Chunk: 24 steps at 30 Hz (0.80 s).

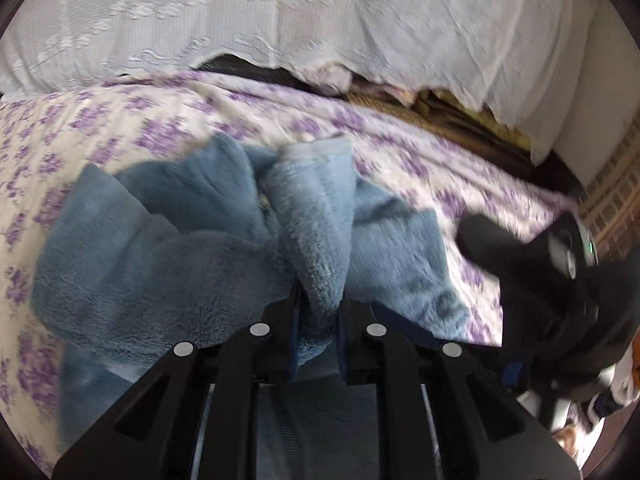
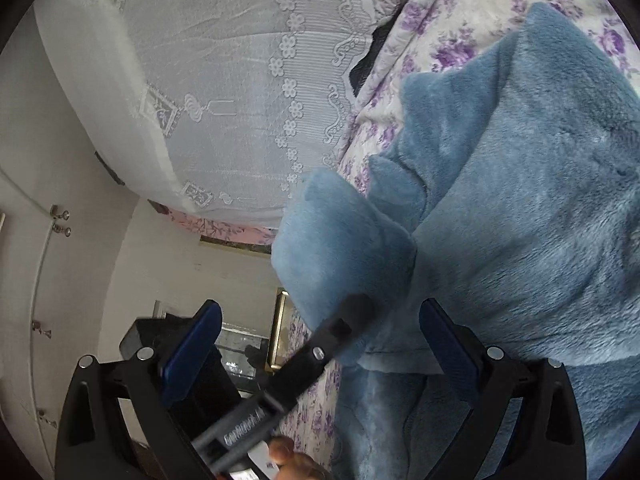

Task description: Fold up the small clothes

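Note:
A fluffy blue fleece garment [image 1: 168, 264] lies bunched on the bed's purple-flowered sheet [image 1: 100, 120]. My left gripper [image 1: 320, 316] is shut on a raised fold of the garment [image 1: 316, 232] and holds it up off the bed. In the right wrist view the same garment [image 2: 520, 208] fills the right side. My right gripper [image 2: 320, 344] is open and empty, its blue pads wide apart. The left gripper [image 2: 352, 316] reaches in between them and pinches the garment's edge. The right gripper also shows as a dark blur in the left wrist view [image 1: 532, 256].
A white lace cover [image 1: 320, 16] drapes over something behind the bed; it also shows in the right wrist view [image 2: 224, 92]. A white cupboard with knobs [image 2: 48, 280] stands at the left, and a dark box [image 2: 152, 340] sits lower down. Brick-pattern floor [image 1: 616, 196] shows at right.

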### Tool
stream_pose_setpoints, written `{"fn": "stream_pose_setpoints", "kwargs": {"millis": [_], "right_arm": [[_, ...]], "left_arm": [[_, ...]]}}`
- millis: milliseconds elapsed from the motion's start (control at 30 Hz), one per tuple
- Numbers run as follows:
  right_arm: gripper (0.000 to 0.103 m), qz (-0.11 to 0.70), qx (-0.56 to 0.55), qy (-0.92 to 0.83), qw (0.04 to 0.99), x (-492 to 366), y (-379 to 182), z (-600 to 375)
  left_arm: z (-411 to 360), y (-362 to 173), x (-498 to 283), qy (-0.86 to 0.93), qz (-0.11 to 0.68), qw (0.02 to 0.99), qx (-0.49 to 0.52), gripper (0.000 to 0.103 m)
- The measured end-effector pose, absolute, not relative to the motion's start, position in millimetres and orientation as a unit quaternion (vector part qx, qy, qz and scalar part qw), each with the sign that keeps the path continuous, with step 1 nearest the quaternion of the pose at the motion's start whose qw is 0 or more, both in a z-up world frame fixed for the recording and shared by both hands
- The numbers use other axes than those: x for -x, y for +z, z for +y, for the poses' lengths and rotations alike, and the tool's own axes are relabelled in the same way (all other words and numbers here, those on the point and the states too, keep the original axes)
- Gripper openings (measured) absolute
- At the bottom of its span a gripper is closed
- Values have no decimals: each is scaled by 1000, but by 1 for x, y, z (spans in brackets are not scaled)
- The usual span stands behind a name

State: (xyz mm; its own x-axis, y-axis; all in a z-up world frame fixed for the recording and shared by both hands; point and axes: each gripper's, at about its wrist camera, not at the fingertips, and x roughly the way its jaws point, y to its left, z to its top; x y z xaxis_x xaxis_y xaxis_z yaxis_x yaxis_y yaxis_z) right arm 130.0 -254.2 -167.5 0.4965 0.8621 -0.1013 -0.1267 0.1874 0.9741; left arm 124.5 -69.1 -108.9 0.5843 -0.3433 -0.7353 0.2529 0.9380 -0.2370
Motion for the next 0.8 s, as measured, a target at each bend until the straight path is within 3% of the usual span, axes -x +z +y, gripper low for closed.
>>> {"fn": "stream_pose_setpoints", "kwargs": {"millis": [100,167,267,500,567,600,700,733,800], "right_arm": [[100,353,-539,352,679,-134,-177,-260],[100,357,-542,346,677,-135,-183,-261],[99,362,-535,342,682,-136,-184,-259],[97,356,-521,329,703,-135,-187,-257],[92,356,-489,317,730,-134,-181,-253],[83,356,-471,311,745,-134,-177,-251],[44,340,-386,297,804,-133,-155,-241],[35,326,-364,298,820,-132,-146,-241],[35,302,-334,299,842,-132,-130,-245]], "left_arm": [[-82,-119,-114,-171,424,889,15,17],[-81,-121,-107,-170,419,892,5,43],[-69,-117,-96,-163,405,900,6,72],[5,-102,-83,-86,373,923,32,86],[35,-103,-87,-40,373,926,46,86],[49,-105,-90,-19,376,925,58,86],[86,-109,-95,10,386,917,103,86],[92,-109,-96,14,387,915,113,86],[102,-111,-99,18,390,912,125,86]]}}
